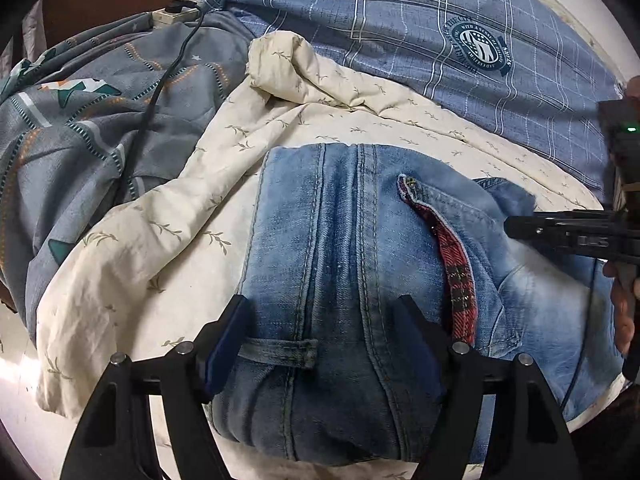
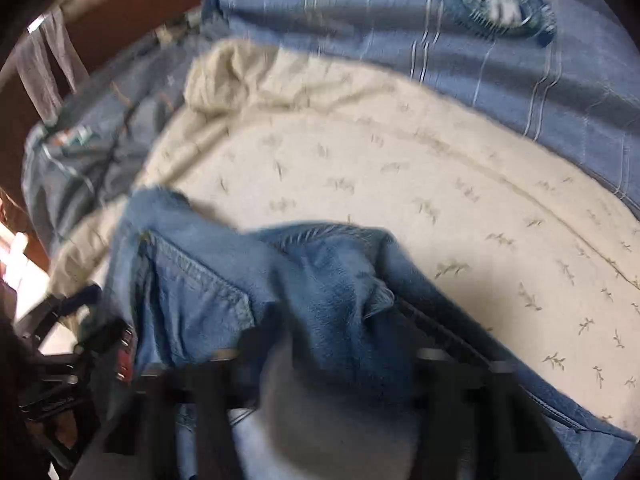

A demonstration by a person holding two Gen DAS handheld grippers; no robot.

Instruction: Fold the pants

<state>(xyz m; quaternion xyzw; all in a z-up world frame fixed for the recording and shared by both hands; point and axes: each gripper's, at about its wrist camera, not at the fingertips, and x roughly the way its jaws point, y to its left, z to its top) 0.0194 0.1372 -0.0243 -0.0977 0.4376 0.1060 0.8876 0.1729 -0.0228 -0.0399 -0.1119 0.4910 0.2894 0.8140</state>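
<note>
Pants [image 1: 340, 264] sit between the released left hand-held gripper [image 1: 324, 344]; right view too blurred to tell.

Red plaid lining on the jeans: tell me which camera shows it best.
The left wrist view. There the red plaid lining runs sharp and unblocked along the open edge of the jeans. The right wrist view is motion-blurred; only a small red patch shows at the left edge of the denim.

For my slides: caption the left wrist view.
Open left gripper straddles folded jeans on a cream sheet.
</note>
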